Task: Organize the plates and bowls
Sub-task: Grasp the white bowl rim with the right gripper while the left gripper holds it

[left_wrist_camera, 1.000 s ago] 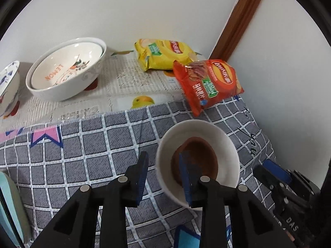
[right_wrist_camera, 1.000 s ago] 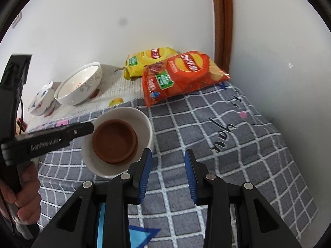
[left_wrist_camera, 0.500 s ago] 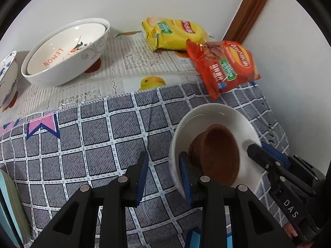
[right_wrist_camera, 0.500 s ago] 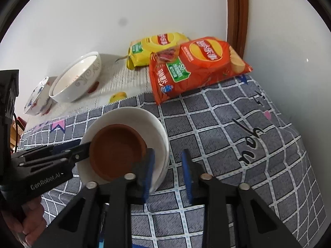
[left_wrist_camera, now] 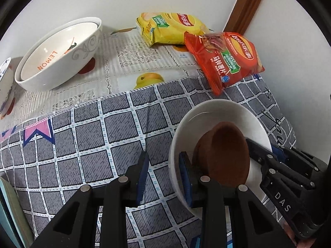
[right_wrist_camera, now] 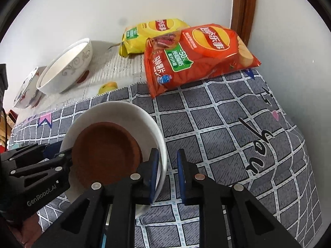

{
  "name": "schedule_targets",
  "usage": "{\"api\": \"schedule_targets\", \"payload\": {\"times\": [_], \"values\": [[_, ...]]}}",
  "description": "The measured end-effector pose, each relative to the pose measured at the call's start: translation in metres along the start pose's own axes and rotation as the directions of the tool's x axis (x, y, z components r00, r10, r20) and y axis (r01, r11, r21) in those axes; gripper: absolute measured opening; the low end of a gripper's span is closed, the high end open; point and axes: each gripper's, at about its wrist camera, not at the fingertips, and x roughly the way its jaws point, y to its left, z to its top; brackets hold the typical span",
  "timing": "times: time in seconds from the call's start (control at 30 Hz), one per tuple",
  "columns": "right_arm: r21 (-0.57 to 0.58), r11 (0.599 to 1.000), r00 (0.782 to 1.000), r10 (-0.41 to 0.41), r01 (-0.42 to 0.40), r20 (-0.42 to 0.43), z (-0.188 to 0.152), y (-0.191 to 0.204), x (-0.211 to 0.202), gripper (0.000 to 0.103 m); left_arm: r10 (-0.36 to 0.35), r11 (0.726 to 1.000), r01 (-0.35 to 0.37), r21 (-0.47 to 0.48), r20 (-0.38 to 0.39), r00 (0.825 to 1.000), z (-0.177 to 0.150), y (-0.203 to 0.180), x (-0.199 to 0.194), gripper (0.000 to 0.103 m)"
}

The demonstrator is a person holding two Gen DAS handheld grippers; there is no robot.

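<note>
Both hand-held grippers straddle the white bowl's (right_wrist_camera: 132, 111) rim, brown dish (right_wrist_camera: 105, 150) inside. Left hand-held gripper (left_wrist_camera: 163, 175) and right hand-held gripper (right_wrist_camera: 167, 171) part-open, not clamped. Bowl tilted above checked cloth (left_wrist_camera: 82, 136). Two nested bowls (left_wrist_camera: 60, 53) far left.

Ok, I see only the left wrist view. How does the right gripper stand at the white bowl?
Observer: The right gripper straddles the rim of the white bowl, one finger inside, one outside, not closed.
Operator: Does my left gripper touch the brown dish?
Observer: The inner finger of the left gripper seems to meet the rim of the brown dish.
Operator: What is right of the bowl?
Observer: The checked cloth, with the word "you" written on it.
</note>
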Motion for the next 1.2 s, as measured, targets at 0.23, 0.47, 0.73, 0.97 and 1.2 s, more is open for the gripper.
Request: {"api": "schedule_targets", "payload": {"times": [0.23, 0.47, 0.73, 0.97, 1.2], "values": [[-0.010, 1.000, 1.000, -0.007, 0.007, -0.003, 0.0006, -0.0009, 0.0035, 0.021, -0.001, 1.000, 0.001, -0.007, 0.013, 1.000, -0.0008, 0.0017, 0.0007, 0.027], [0.023, 0.999, 0.999, 0.039, -0.040, 0.024, -0.0027, -0.0027, 0.0067, 0.017, -0.033, 0.999, 0.033, -0.008, 0.017, 0.999, -0.0018, -0.0021, 0.0015, 0.011], [0.079, 0.995, 0.998, 0.055, -0.057, 0.025, -0.0049, -0.0012, 0.0063, 0.009, -0.039, 0.999, 0.039, -0.022, 0.019, 0.999, -0.0031, -0.0010, -0.0016, 0.010], [0.069, 0.996, 0.999, 0.053, -0.053, 0.005, -0.0071, 0.0007, 0.0060, 0.009, -0.032, 0.999, 0.032, 0.001, 0.004, 0.999, -0.0051, -0.0029, -0.0024, 0.011], [0.075, 0.996, 0.998, 0.051, -0.053, 0.024, -0.0070, 0.0011, 0.0081, 0.008, -0.009, 1.000, 0.009, 0.009, 0.029, 1.000, -0.0059, -0.0062, -0.0023, 0.010]]}}
